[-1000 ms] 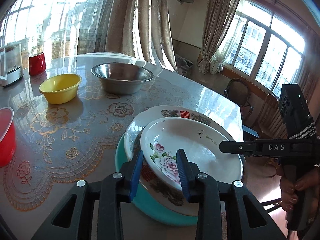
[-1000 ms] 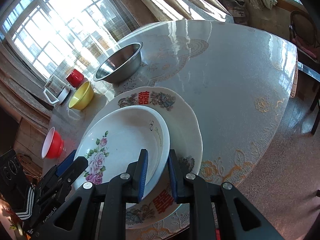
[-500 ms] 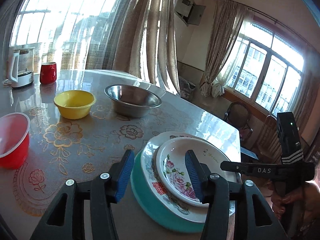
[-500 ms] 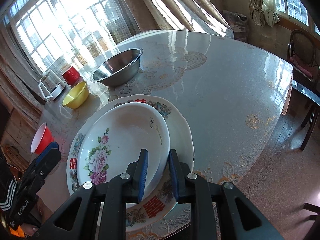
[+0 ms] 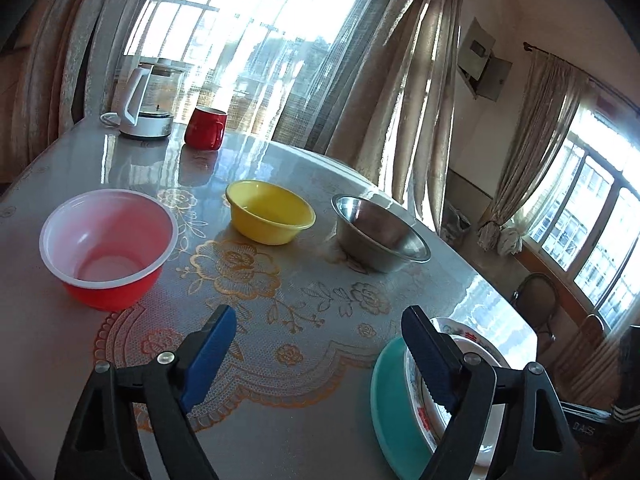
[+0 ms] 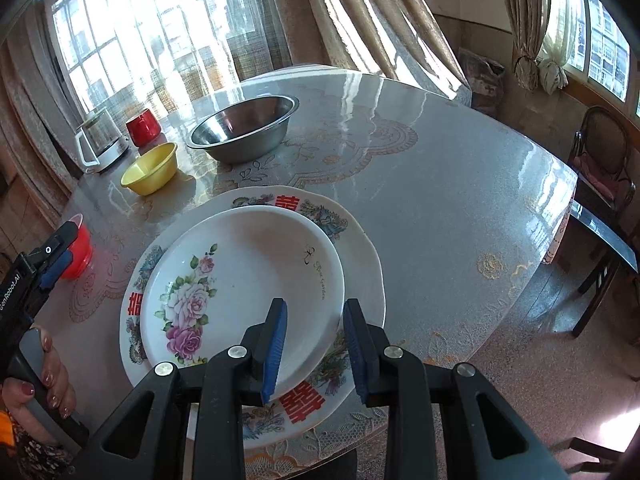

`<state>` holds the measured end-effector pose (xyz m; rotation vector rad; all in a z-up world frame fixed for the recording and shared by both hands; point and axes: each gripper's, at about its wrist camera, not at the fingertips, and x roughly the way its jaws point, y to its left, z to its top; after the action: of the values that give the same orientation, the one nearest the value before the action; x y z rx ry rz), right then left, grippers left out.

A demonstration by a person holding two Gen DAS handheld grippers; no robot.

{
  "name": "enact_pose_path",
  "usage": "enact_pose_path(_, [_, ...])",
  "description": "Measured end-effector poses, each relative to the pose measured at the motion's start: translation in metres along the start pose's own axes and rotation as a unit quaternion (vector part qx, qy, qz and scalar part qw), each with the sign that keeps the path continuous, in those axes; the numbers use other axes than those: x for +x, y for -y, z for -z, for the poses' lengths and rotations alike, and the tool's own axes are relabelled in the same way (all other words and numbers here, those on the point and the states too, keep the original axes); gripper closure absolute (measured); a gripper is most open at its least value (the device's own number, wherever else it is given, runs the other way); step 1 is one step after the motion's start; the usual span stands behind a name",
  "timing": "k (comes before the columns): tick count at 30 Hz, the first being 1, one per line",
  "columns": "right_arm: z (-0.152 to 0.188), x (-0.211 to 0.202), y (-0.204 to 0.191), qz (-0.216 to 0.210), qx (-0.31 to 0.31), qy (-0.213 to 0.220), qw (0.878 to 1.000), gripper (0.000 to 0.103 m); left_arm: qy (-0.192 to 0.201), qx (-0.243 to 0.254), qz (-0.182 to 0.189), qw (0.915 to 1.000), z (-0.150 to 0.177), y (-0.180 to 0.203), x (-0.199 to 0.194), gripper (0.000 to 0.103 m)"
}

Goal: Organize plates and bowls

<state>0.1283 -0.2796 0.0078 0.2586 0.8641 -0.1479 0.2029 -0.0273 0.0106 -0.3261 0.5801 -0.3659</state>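
- The left hand-held gripper (image 5: 316, 354) is spread wide with nothing between its blue pads, above the table (image 5: 280, 432).
- Only the left wrist view shows the inside of the red bowl (image 5: 108, 248), pale within, standing alone at the left; the right wrist view catches just a red sliver of it behind the left gripper's body.
- Both views carry the yellow bowl (image 5: 270, 212) and the steel bowl (image 5: 378, 234), near each other but apart, with the red mug (image 5: 206, 128) and the kettle (image 5: 144, 100) beyond them at the table's far edge.
- The left wrist view alone reveals a teal plate (image 5: 390, 404) as the bottom of the stack, seen edge-on.
- The right wrist view alone shows the stack from above: a rose-painted dish (image 6: 244, 292) nested on a large plate (image 6: 360, 256) with red characters round its rim.
- The right hand-held gripper (image 6: 316, 346) is released, its jaws parted on either side of the dish's near rim, neither pad pressing it.
- The person's hand (image 6: 44, 376) shows only in the right wrist view.
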Motion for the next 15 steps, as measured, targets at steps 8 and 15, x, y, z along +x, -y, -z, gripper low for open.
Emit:
enact_pose_path(8, [0.001, -0.007, -0.004, -0.035, 0.015, 0.022, 0.999, 0.072, 0.0, 0.049, -0.037, 0.9981, 0.006, 0.011, 0.003, 0.008])
enact_pose_path(15, [-0.006, 0.001, -0.011, -0.06, 0.018, 0.018, 0.998, 0.071, -0.011, 0.031, -0.046, 0.9984, 0.005, 0.002, 0.007, 0.003])
